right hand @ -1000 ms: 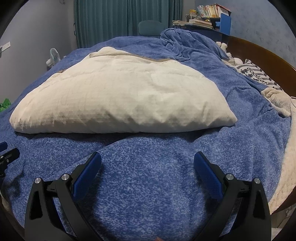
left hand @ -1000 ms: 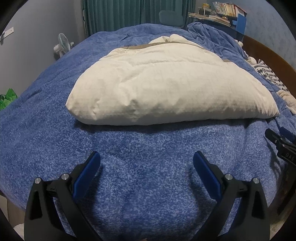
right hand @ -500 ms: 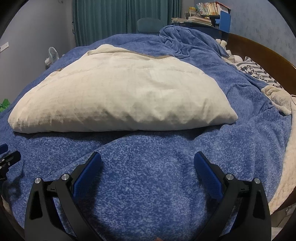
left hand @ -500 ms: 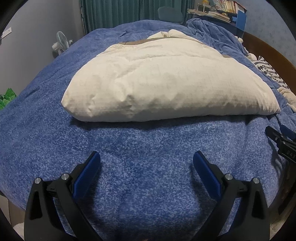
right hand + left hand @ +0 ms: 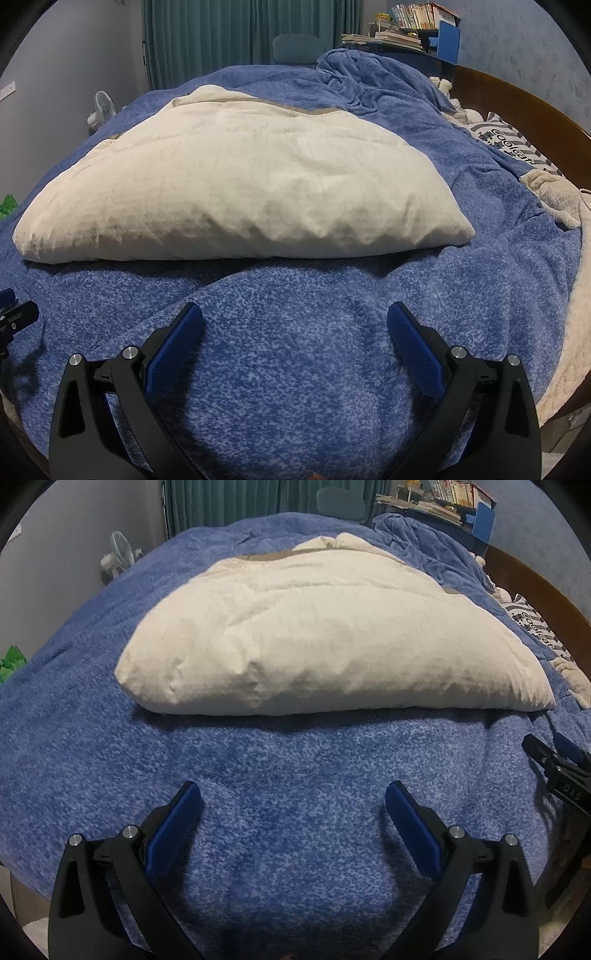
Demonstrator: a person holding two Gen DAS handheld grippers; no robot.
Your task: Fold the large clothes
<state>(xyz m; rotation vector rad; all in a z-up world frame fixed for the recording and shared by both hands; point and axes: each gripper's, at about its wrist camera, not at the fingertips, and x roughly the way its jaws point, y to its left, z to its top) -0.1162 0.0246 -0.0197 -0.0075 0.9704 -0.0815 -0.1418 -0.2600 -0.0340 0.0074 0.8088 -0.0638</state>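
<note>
Since the earlier frames, both tools had been carried a little closer to the cream quilted garment (image 5: 332, 642), which filled more of each view than before; the garment itself had not been shifted. It was seen lying folded into a puffy, flat bundle on the blue blanket (image 5: 295, 782) that covered the bed, its near edge straight and casting a narrow shadow on the blanket.

The left tool (image 5: 293, 812) was held short of that near edge, its blue-padded fingers (image 5: 173, 827) spread wide with nothing between them — only blanket was seen in the gap. The right tool (image 5: 294, 332) was held the same way, fingers (image 5: 415, 347) wide apart and empty, also short of the garment's near edge. Neither tool was touching the garment.

Beyond the garment's far side, a rumpled heap of the blue blanket (image 5: 376, 74) was visible, with green curtains (image 5: 229, 37) and a shelf of books (image 5: 413, 22) behind it. To the garment's right, a striped pillow (image 5: 513, 147) and a wooden headboard (image 5: 524, 107) were seen — to its left, a small white fan (image 5: 120, 554).
</note>
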